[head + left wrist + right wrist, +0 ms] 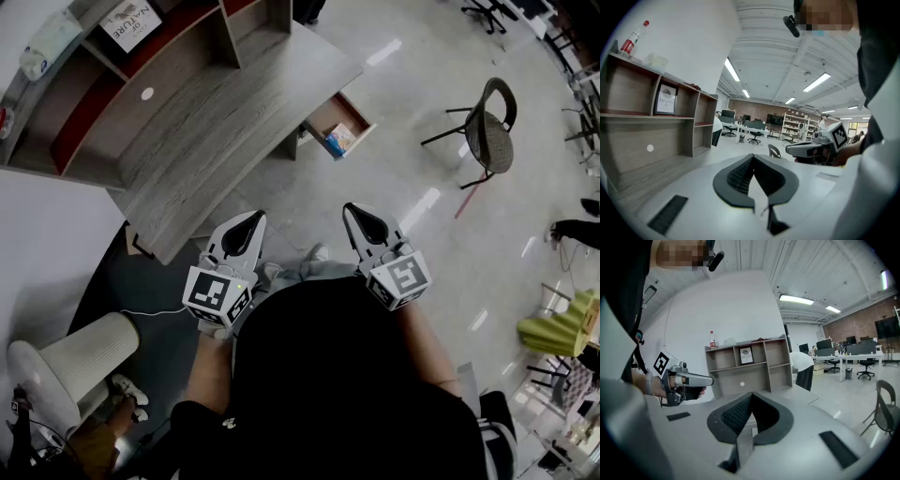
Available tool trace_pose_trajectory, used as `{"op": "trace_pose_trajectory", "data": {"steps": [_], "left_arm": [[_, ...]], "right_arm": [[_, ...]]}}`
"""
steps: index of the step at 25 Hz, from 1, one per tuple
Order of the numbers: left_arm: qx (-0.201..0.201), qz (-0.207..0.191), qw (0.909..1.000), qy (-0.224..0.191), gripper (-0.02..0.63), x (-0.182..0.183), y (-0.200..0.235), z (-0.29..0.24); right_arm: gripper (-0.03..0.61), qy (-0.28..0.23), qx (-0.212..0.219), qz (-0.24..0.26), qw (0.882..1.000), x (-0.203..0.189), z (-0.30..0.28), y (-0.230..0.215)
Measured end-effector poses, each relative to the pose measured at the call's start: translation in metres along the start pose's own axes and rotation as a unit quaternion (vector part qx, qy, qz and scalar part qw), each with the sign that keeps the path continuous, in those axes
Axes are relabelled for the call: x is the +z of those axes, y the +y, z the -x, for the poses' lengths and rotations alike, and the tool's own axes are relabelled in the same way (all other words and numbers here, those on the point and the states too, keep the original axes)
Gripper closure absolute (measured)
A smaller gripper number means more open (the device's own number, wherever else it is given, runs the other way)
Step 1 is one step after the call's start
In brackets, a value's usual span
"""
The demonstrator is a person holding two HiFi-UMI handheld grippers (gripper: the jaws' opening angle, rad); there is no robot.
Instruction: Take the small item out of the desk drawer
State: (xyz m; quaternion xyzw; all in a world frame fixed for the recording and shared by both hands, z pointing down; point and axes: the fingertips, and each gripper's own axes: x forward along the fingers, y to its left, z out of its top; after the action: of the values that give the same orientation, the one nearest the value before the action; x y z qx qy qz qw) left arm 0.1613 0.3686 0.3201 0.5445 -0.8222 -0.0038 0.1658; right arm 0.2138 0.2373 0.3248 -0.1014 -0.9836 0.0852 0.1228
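The wooden desk (220, 112) with a shelf unit stands ahead of me at the upper left. Its drawer (330, 114) is pulled out on the right side, and a small blue and white item (340, 141) lies in it. Both grippers are held close to my body, well short of the drawer. My left gripper (257, 218) is shut with nothing between its pads. My right gripper (352, 212) is also shut and empty. The left gripper view shows its closed jaws (752, 158) and the right gripper (813, 147) beside it. The right gripper view shows its closed jaws (751, 395) facing the desk (750, 366).
A dark chair (489, 127) stands on the floor to the right of the drawer. A white ribbed cylinder (80, 361) stands at my lower left, and green seats (562, 323) at the far right. A framed picture (127, 23) is on the shelves. A person (806, 364) bends near the desk.
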Motion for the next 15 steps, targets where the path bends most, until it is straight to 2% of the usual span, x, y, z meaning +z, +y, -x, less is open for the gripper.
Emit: {"op": "trace_pose_trajectory", "data": {"steps": [9,15], "left_arm": [[-0.011,-0.016,0.9995,0.025,0.604,0.001,-0.023,-0.055],[-0.018,-0.018,0.9983,0.052,0.604,-0.006,-0.035,-0.099]], "right_arm": [[0.581,-0.016,-0.011,-0.009,1.000,-0.005,0.014,-0.059],[0.581,-0.033,-0.034,-0.061,0.997,-0.003,0.024,-0.107]]}}
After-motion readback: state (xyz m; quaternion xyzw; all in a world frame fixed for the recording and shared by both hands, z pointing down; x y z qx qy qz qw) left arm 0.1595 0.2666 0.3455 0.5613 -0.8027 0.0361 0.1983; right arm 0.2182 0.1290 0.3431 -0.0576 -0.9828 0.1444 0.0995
